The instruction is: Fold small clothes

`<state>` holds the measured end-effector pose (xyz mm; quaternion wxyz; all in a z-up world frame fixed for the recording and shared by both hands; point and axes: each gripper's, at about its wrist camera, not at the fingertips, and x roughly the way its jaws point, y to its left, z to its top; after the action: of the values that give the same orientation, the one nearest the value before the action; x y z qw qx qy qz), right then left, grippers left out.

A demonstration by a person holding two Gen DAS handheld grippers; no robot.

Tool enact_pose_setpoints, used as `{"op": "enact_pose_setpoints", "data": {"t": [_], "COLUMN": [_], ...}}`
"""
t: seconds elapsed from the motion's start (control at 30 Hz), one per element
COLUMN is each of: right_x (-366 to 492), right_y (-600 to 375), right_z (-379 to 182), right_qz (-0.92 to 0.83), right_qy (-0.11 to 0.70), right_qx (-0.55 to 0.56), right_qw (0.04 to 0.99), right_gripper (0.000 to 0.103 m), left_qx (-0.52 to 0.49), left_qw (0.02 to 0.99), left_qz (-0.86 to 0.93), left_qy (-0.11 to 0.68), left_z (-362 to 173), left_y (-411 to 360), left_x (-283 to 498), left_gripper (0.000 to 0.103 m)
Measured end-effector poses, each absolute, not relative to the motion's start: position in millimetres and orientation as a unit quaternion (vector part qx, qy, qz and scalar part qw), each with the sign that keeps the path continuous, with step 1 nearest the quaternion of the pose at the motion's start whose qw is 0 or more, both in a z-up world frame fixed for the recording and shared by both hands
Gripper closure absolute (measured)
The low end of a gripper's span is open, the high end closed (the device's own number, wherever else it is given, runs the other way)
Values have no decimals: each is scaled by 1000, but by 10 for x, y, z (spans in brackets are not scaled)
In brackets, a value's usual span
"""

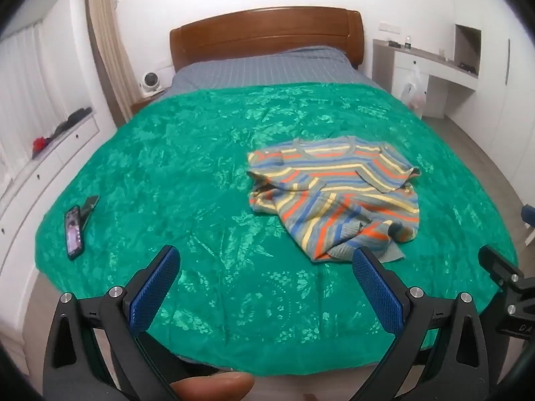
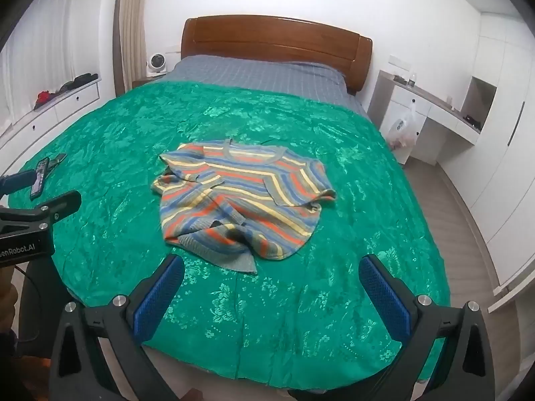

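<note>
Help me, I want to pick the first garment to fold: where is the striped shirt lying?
The striped shirt lies crumpled on the green bedspread, mid-bed in the right wrist view, right of centre in the left wrist view, with its collar toward the wooden headboard.

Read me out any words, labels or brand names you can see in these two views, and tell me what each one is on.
"enRobot.AI", start cut off at the picture's edge: on the black body of the left gripper, right wrist view.
"DA", partly cut off: on the black body of the right gripper, left wrist view.
Phone screen: too blurred to read.
Striped shirt: no text.
</note>
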<state>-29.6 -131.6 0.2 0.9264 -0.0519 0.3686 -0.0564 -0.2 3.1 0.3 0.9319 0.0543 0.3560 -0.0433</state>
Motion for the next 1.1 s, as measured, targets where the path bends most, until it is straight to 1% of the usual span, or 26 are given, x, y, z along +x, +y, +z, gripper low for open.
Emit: {"op": "enact_pose_setpoints", "data": {"t": [0.57, 0.73, 1.1], "right_x": [-398, -422, -373], "right_y": [-1277, -1295, -1320], "right_z": [-112, -126, -95], "right_qz": [-50, -59, -72], "right_qy": [380, 394, 397], "right_qx": [-32, -18, -12], "right_qw": [923, 917, 915], "right_gripper": [0, 0, 0], "left_qx": [57, 81, 61], "left_qw": [919, 922, 916], "left_qz": [-64, -47, -43], "left_qy": [386, 375, 394], "left_z": [-31, -28, -62], "left_y": [9, 17, 130], "left_x": [-95, -117, -64], "left_gripper": [0, 0, 0]}}
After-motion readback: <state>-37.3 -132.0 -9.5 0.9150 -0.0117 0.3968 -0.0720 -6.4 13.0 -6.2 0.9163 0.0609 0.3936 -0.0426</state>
